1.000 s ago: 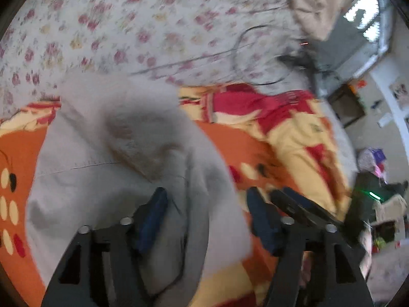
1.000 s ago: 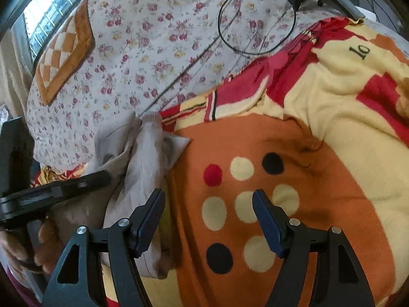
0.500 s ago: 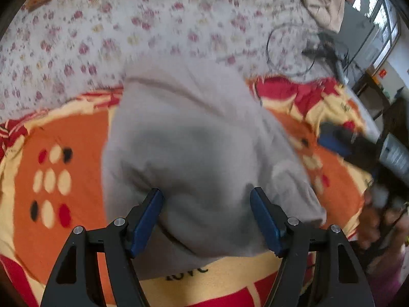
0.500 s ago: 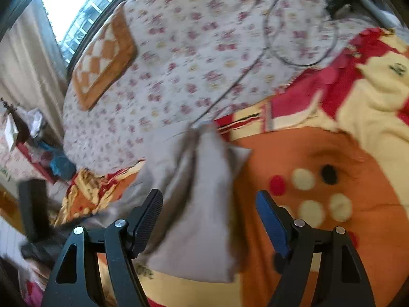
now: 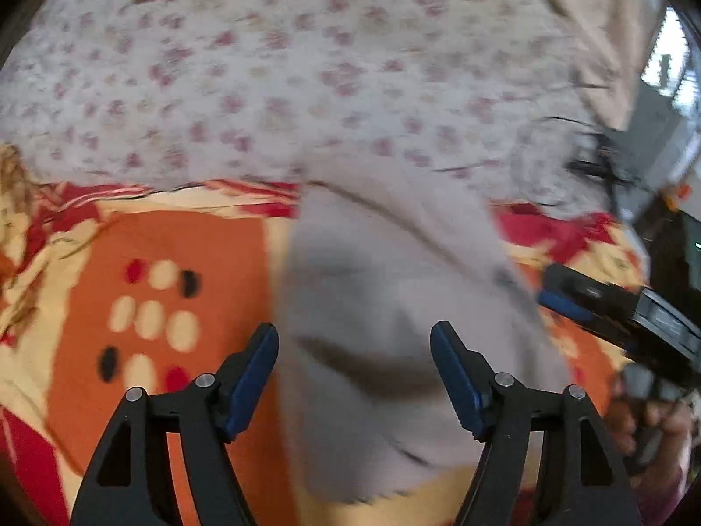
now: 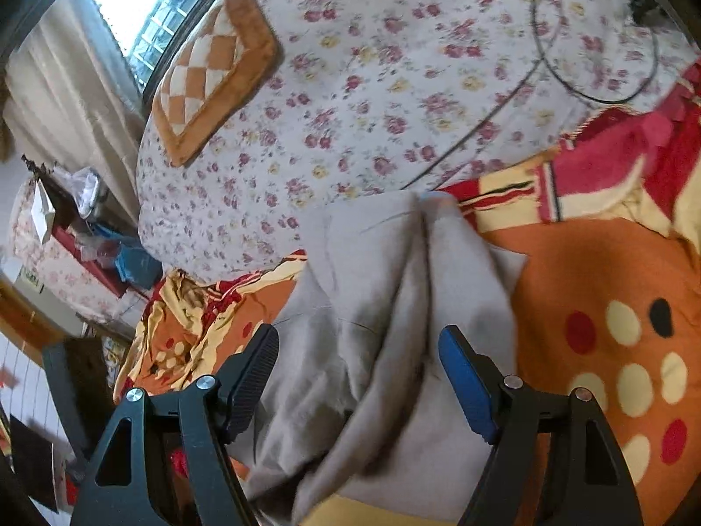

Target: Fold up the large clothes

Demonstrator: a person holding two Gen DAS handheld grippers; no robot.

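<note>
**A:** What fills the frame first?

**B:** The bed, covered by a floral sheet (image 6: 385, 101) with small pink and yellow flowers. Over its near part lies a blanket (image 6: 613, 289) in orange, yellow and red, printed with groups of cream, red and black dots.

**A:** And the garment?

**B:** The grey garment (image 6: 394, 307) lies bunched on the blanket, its far edge reaching the line where blanket meets sheet. In the right wrist view a deep fold runs down its middle, with creased layers to either side. The left wrist view is blurred, so its seams are hard to read there.

**A:** What is smaller than that?

**B:** An orange and cream checkered cushion (image 6: 210, 74) at the head of the bed near the window, and a thin black cable (image 6: 591, 44) looped on the sheet.

**A:** The tools?

**B:** The left tool (image 5: 354, 342) hangs over the garment with its jaws spread wide, gripping nothing. The right tool (image 6: 357, 346) also stands agape, with the cloth's folds seen between its fingers, which do not pinch it. In the left wrist view the right tool appears at the right edge, just beside the garment's side.
</note>
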